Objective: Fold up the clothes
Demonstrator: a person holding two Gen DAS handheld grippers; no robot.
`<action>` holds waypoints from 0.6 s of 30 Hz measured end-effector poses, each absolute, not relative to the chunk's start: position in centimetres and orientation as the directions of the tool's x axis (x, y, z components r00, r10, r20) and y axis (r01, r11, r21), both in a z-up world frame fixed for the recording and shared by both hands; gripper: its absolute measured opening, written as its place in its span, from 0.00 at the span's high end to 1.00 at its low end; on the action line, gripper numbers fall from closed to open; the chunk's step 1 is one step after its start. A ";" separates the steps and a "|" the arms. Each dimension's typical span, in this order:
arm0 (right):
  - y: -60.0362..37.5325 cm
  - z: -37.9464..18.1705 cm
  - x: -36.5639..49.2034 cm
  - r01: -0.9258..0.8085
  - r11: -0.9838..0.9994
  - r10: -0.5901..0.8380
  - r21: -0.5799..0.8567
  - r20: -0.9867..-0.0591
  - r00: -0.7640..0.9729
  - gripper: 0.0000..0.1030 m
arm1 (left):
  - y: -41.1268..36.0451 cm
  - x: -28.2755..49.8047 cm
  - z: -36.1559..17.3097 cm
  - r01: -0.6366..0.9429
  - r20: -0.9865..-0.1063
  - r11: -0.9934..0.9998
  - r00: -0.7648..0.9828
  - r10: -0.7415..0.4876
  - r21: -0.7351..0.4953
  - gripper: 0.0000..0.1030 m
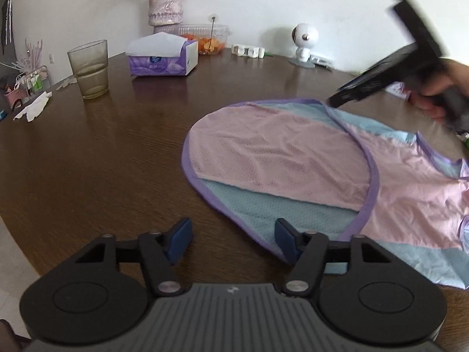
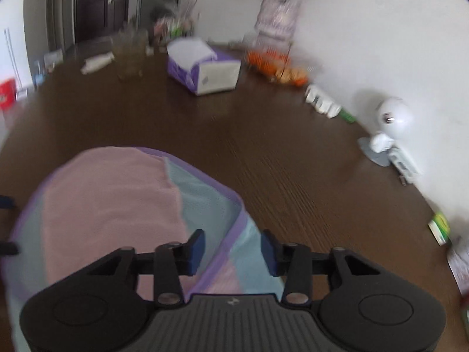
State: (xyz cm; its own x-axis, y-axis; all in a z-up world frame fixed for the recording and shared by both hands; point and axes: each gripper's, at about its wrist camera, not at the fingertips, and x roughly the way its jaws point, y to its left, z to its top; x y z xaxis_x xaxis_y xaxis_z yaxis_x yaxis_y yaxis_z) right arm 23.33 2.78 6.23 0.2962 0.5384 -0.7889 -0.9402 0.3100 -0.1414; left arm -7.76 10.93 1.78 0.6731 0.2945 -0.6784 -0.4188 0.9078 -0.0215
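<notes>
A pink and light blue mesh garment point(image 1: 278, 158) with purple trim lies on the dark wooden table point(image 1: 117, 146), one part folded over the rest. My left gripper point(image 1: 233, 242) is open and empty at the garment's near edge, its right pad over the blue hem. My right gripper point(image 2: 233, 252) is open and empty above the garment's point(image 2: 111, 199) purple trimmed edge. It also shows blurred in the left wrist view point(image 1: 381, 82), held by a hand over the garment's far edge.
At the back of the table stand a glass point(image 1: 89, 69), a purple tissue box point(image 1: 162, 57), a vase point(image 1: 165, 6), a clear food box point(image 1: 208, 39) and a small white camera point(image 1: 303, 44). Crumpled tissue point(image 1: 32, 107) lies at the left edge.
</notes>
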 end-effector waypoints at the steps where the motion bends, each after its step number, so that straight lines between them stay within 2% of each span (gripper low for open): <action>1: 4.4 5.6 24.6 -0.944 0.305 0.516 -0.130 -0.810 0.278 0.70 | 10.4 -7.6 1.7 -0.405 -0.671 0.914 0.674 0.308 0.013 0.51; 2: 5.6 5.0 25.3 -0.947 0.304 0.501 -0.100 -0.829 0.248 0.71 | 10.0 -7.5 1.6 -0.385 -0.666 0.922 0.680 0.307 0.031 0.63; 3: 6.1 4.2 26.0 -0.946 0.317 0.493 -0.072 -0.839 0.229 0.72 | 10.0 -7.4 1.7 -0.374 -0.668 0.927 0.686 0.289 0.018 0.79; 4: 6.5 3.9 26.7 -0.939 0.343 0.489 -0.041 -0.845 0.216 0.72 | 10.2 -7.2 1.7 -0.377 -0.670 0.926 0.687 0.281 0.003 0.87; 5: 6.5 3.9 27.1 -0.932 0.362 0.499 -0.004 -0.844 0.197 0.89 | 10.5 -6.9 1.7 -0.379 -0.671 0.925 0.688 0.277 -0.007 0.97; 6: 6.5 3.8 27.4 -0.925 0.379 0.507 0.027 -0.842 0.183 0.96 | 11.1 -6.5 1.7 -0.377 -0.669 0.926 0.691 0.274 -0.009 0.97; 7: 6.5 3.8 27.4 -0.919 0.393 0.502 0.017 -0.841 0.200 0.98 | 11.9 -5.8 1.8 -0.374 -0.670 0.927 0.693 0.267 -0.017 0.97; 10: 5.7 3.6 28.0 -0.856 0.510 0.449 -0.086 -0.822 0.350 1.00 | 15.4 -0.9 2.0 -0.311 -0.689 0.950 0.696 0.203 -0.034 0.98; 13: 2.3 3.4 31.1 -0.693 0.709 0.352 -0.133 -0.785 0.510 1.00 | 18.2 8.0 2.4 -0.221 -0.726 0.974 0.677 0.122 -0.042 0.98; 18: -8.3 3.1 36.1 -0.441 0.889 0.176 -0.121 -0.799 0.575 1.00 | 16.0 23.3 2.2 -0.130 -0.728 0.991 0.683 0.061 -0.039 0.98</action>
State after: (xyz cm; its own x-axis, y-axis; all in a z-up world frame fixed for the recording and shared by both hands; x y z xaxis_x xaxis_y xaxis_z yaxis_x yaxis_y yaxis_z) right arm 36.13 -8.26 3.09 0.5750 0.1764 -0.7989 -0.4413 0.8891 -0.1213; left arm 23.33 15.95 2.24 0.6832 0.0606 -0.7277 -0.1299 0.9908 -0.0394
